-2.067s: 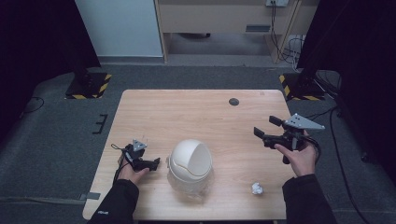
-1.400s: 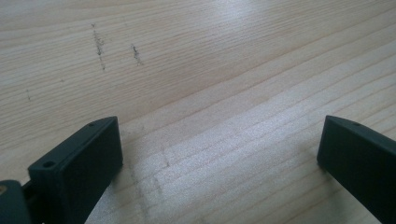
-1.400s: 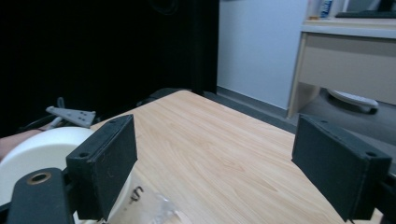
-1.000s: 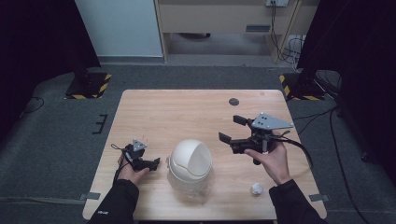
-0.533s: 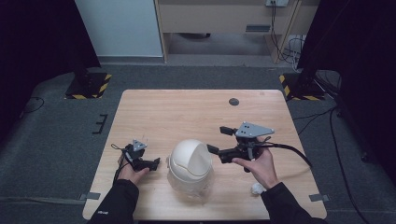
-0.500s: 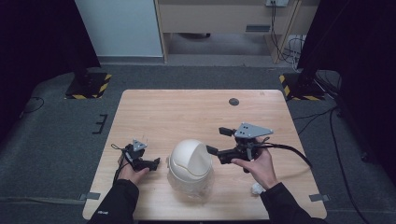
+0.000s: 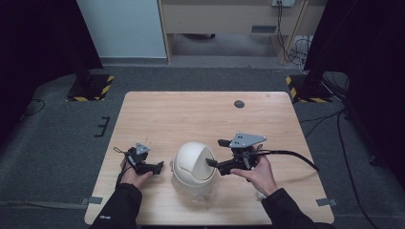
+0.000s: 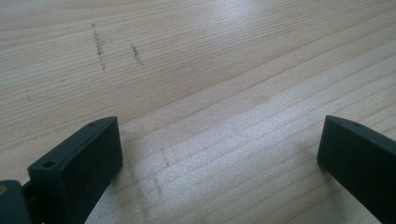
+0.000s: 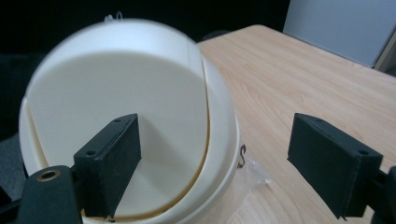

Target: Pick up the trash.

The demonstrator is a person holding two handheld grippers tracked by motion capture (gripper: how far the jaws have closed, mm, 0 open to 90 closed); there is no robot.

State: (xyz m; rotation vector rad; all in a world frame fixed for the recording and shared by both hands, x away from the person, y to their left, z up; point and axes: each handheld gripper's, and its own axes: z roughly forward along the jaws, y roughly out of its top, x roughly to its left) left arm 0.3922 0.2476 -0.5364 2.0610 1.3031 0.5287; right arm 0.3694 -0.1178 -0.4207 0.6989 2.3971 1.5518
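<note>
A wooden bench [image 7: 181, 114] has a small dark round spot [image 7: 239, 103]; two yellow-black striped bases [image 7: 90, 88] stand on the grey floor [image 7: 52, 138].

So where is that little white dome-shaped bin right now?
In the high view the bin stands near the table's front edge, between the left gripper and the right gripper, whose jaw touches its flap.
</note>
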